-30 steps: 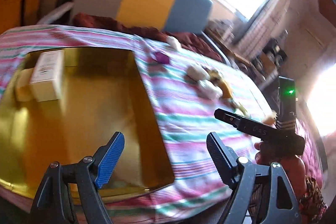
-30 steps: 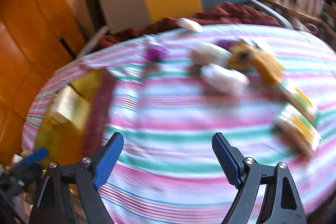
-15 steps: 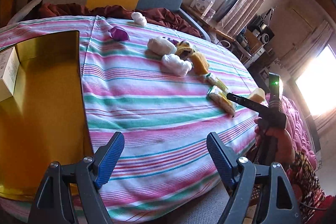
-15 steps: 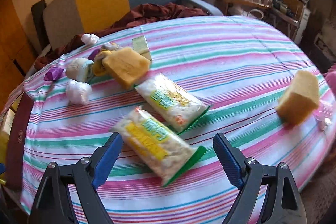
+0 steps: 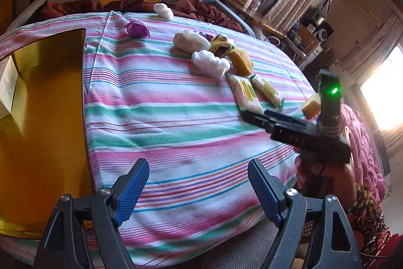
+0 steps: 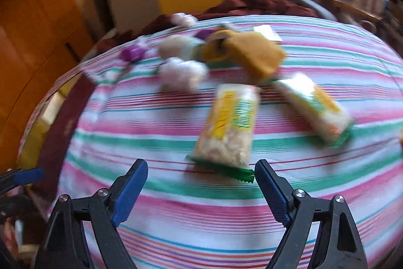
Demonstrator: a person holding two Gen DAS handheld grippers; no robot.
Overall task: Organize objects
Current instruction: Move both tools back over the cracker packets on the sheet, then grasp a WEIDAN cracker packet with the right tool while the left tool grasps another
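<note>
2 grippers hang spread and empty over a striped cloth (image 5: 176, 117) strewn with small things.

The right gripper (image 6: 200, 190) points down at a snack packet with a green end (image 6: 228, 130), which lies flat just ahead of its blue pads (image 6: 129, 193), not between them; a 2nd packet (image 6: 314, 107) lies just to the right. Behind them sit a yellow sponge (image 6: 257, 54), a white bag (image 6: 182, 73) and a purple piece (image 6: 132, 53), all blurred. The left gripper (image 5: 199, 189) hovers over bare cloth beside the gold tray (image 5: 50, 117), where a white box (image 5: 7, 87) rests at the left edge.
</note>
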